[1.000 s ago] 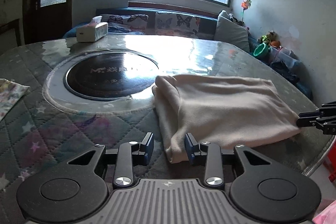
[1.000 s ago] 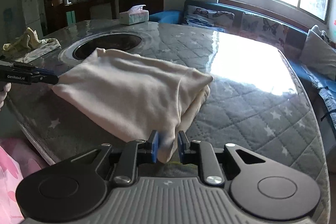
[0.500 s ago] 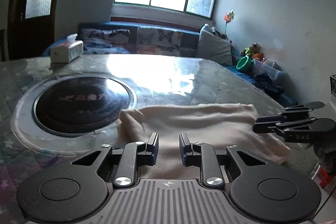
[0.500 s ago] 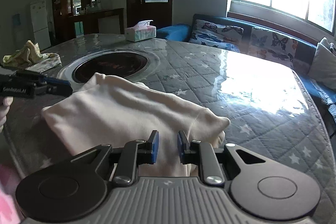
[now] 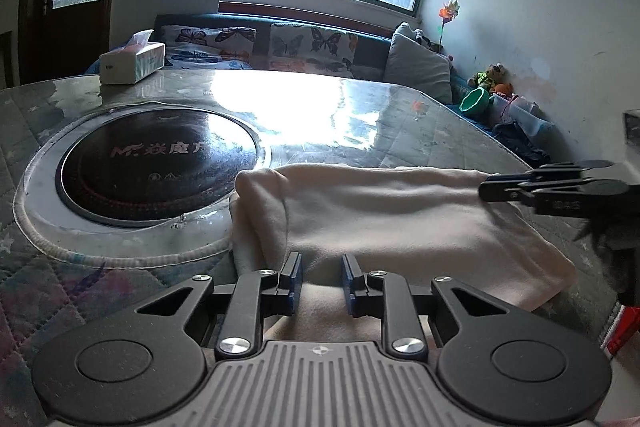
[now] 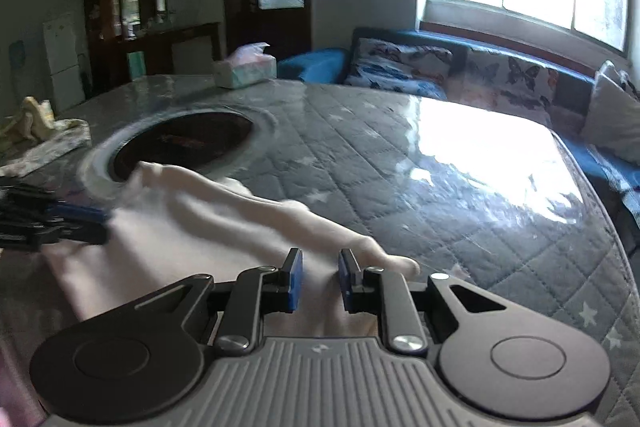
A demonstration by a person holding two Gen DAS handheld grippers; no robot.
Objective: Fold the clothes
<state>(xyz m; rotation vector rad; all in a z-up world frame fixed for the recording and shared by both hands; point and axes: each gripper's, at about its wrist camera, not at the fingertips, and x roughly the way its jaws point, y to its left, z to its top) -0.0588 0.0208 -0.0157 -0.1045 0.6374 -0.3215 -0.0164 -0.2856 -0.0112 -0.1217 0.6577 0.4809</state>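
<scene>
Lying folded near the front edge of the quilted table (image 5: 420, 115), just right of the round black hotplate (image 5: 156, 163), the cream garment (image 5: 392, 211) now sits under both tools rather than hanging from them. A second ago the right gripper (image 6: 319, 281) pinched its near corner; now its pads stand spread over the cloth, as do those of the left gripper (image 5: 321, 281). That release suggests this fold has been laid down, though whether another fold follows cannot be told.

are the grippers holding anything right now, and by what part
Nothing is clearly held: both the left gripper and right gripper stand open over the near edge of the cream garment.
</scene>
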